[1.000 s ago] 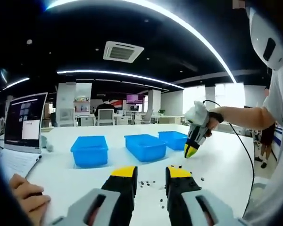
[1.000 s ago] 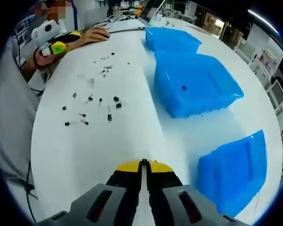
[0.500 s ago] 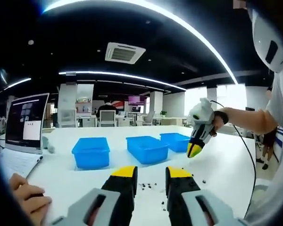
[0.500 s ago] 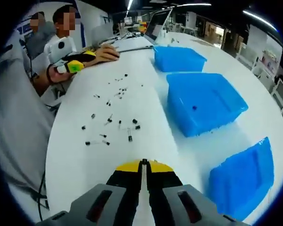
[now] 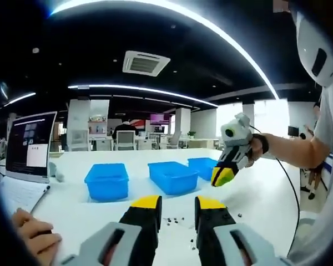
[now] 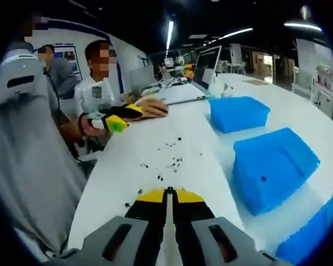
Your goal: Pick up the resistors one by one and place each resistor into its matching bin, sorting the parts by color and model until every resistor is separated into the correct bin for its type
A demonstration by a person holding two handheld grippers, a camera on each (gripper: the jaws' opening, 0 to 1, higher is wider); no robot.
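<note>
while mid-sort, status: most work left
progress: one dark part sits in the middle bin [image 6: 272, 166]; many resistors [image 6: 169, 162] loose mid-table
left gripper [image 5: 176, 206]: jaws apart, empty
right gripper [image 6: 168, 193]: jaws closed, raised, can't tell if holding anything
writing: laptop [image 5: 28, 145] screen text unreadable; no labels on bins

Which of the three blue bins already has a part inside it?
The middle bin in the right gripper view: one small dark part lies inside. No part shows inside the others.
</note>
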